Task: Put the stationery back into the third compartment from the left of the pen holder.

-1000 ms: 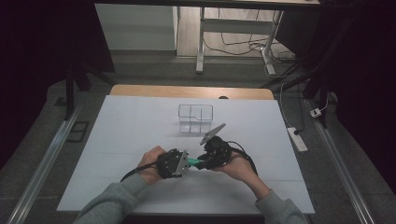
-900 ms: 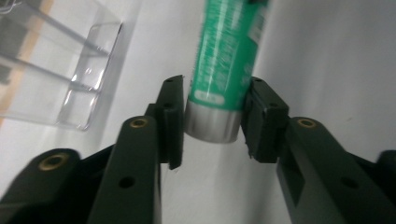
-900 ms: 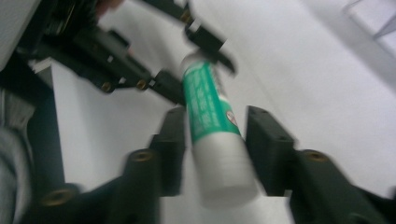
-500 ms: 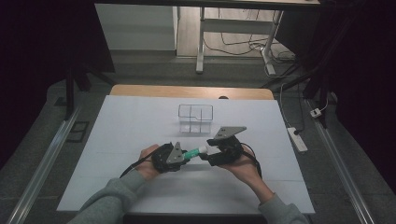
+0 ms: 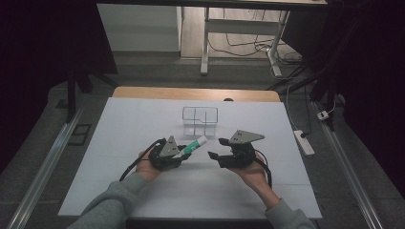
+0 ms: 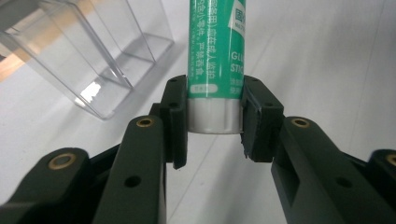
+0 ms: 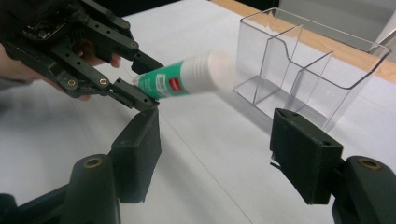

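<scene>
A green glue stick (image 5: 193,145) with a white cap points toward the far right of the white table. My left gripper (image 5: 184,151) is shut on its silver base end (image 6: 215,116); its jaws have just been closing, and the pads press both sides of the stick (image 6: 215,56). My right gripper (image 5: 216,148) stands open a short way to the right of the cap, its jaws have just been opening, and nothing lies between its pads (image 7: 219,140). In the right gripper view the stick (image 7: 182,77) and left gripper (image 7: 135,88) lie ahead on the left. A clear compartmented box (image 5: 200,119) stands behind them.
The clear box (image 7: 303,60) is open-topped, with dividers, and looks empty (image 6: 93,60). The white table top (image 5: 143,191) has a wooden far edge (image 5: 196,93). A power strip (image 5: 304,142) lies on the floor to the right. Metal rails run along both sides.
The right gripper, which met the left at the glue stick, has let go and drawn away to the right. The left gripper has kept the stick and shifted slightly left.
</scene>
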A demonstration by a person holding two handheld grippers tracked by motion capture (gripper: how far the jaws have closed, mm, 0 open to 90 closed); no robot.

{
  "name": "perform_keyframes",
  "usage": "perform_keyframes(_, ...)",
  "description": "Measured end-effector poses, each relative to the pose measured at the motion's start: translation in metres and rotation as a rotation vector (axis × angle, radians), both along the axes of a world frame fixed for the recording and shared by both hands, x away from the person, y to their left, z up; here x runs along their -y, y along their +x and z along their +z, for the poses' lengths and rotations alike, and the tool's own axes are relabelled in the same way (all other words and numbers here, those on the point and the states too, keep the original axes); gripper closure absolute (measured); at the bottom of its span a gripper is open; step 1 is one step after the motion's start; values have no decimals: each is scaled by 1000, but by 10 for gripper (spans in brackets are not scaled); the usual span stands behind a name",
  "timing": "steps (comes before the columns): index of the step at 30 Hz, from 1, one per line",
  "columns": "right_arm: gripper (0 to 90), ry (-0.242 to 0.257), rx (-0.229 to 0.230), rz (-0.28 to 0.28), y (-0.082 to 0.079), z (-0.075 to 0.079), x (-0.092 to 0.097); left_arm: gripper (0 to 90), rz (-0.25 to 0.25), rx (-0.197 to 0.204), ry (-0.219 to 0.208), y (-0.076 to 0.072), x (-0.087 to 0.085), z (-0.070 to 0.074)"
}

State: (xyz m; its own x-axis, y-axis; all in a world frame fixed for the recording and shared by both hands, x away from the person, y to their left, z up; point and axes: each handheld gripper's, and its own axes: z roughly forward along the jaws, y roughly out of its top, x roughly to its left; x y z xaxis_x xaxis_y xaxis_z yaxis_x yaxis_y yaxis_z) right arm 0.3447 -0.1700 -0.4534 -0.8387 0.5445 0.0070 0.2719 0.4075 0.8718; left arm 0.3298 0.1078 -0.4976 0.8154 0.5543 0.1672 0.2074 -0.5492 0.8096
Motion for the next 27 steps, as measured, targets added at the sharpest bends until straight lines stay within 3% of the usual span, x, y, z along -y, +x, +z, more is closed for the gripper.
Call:
perform_keyframes(5, 320, 42, -2, -4, 0, -2, 0, 653, 3, 1, -50, -1, 1, 2)
perform_keyframes(10, 306, 49, -17, 3, 0, -6, -3, 652, -13, 3, -57, -3, 7, 1)
perform_keyframes(19, 301, 114, -97, -7, 3, -13, -7, 653, -54, 37, -55, -11, 18, 1)
perform_keyframes(23, 346, 122, -110, 0, 2, -14, -10, 652, -79, 39, -33, -13, 26, -3)
perform_keyframes(27, 463, 139, -117, -12, 2, -13, -8, 651, -74, 40, -19, -14, 31, -6)
